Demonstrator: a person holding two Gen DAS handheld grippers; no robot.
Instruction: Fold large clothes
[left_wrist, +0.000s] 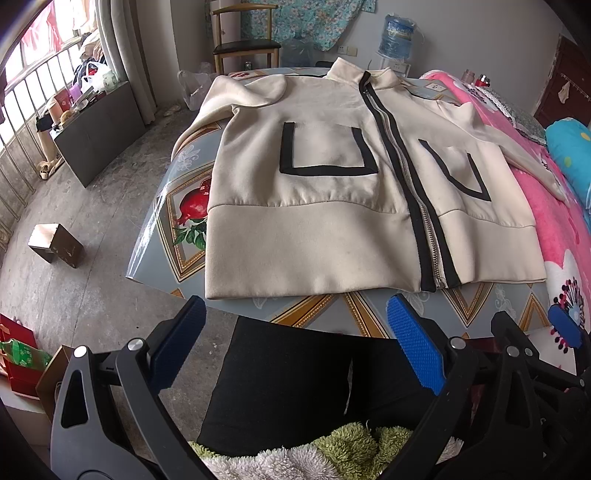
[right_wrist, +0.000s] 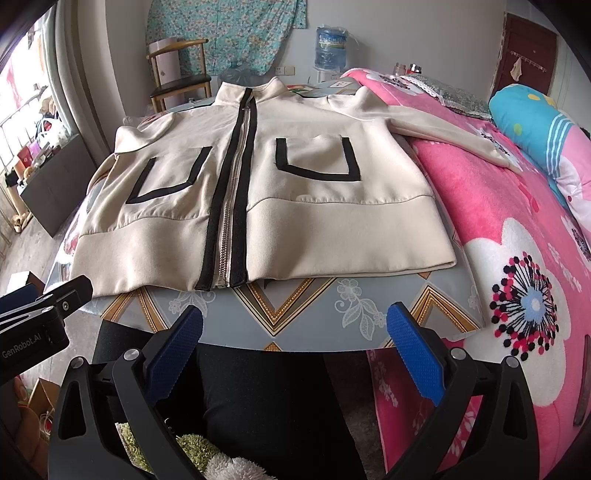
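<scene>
A cream zip-up jacket (left_wrist: 332, 206) with black trim and two black-edged pockets lies flat, front side up, on a patterned round table (left_wrist: 184, 206). Its hem faces me and its collar points away. One sleeve (right_wrist: 443, 125) stretches onto the pink bed. The other sleeve (left_wrist: 221, 107) hangs over the table's far left edge. My left gripper (left_wrist: 295, 314) hovers open just short of the hem, near the table's front edge. In the right wrist view the jacket (right_wrist: 295, 184) fills the table, and my right gripper (right_wrist: 295, 321) is open, short of the hem, holding nothing.
A pink flowered blanket (right_wrist: 517, 258) covers the bed right of the table. A wooden chair (left_wrist: 245, 40) and a water bottle (left_wrist: 397, 35) stand at the far wall. A small stool (left_wrist: 55, 243) sits on the concrete floor at left. A person's dark-clothed legs (left_wrist: 306, 387) are below the grippers.
</scene>
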